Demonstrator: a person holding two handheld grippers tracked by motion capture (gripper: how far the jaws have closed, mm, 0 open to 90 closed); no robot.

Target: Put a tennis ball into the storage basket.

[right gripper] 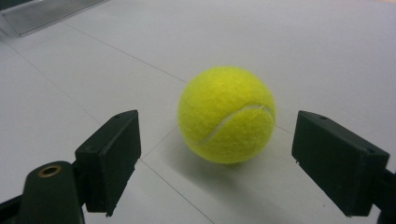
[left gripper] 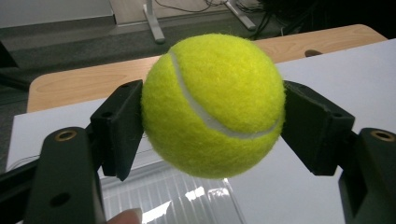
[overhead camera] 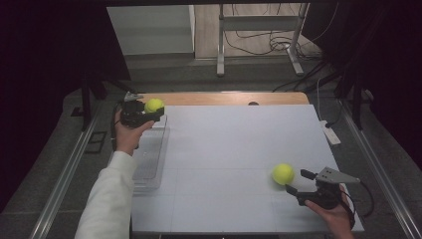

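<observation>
Balls, two of them, both yellow-green felt with a white seam, are the work in hand. The left tongs [left gripper: 212, 121] are closed on the first ball [left gripper: 214, 105]: both black pads press its sides, and the ball bulges above and below them. In the high view the left tongs [overhead camera: 149, 112] hold this ball [overhead camera: 154, 105] clear of the surface, at the far left corner of the bench [overhead camera: 239, 144], above the far end of a clear plastic tray [overhead camera: 149, 164] that lies along the left edge. The left hand [overhead camera: 128, 134] grips the tongs from below, with a white sleeve [overhead camera: 107, 199] running back to the near edge. In the left gripper view the ribbed tray [left gripper: 177, 196] shows directly beneath the ball.

The right tongs [right gripper: 215, 158] stand wide open. The second ball [right gripper: 227, 114] rests on the bench between the line of the two pads but slightly beyond them; neither pad touches it, and a clear gap shows on each side. In the high view the right tongs [overhead camera: 293, 180] sit near the near right corner, pointing left towards the ball [overhead camera: 282, 174], which lies just beside the tips. The right hand [overhead camera: 333, 214] holds the tongs from the near edge.

The bench carries a white sheet marked with thin grid lines; a strip of bare wood [overhead camera: 234, 98] shows along the far edge. The two balls are well apart, one at the far left, one at the near right.
</observation>
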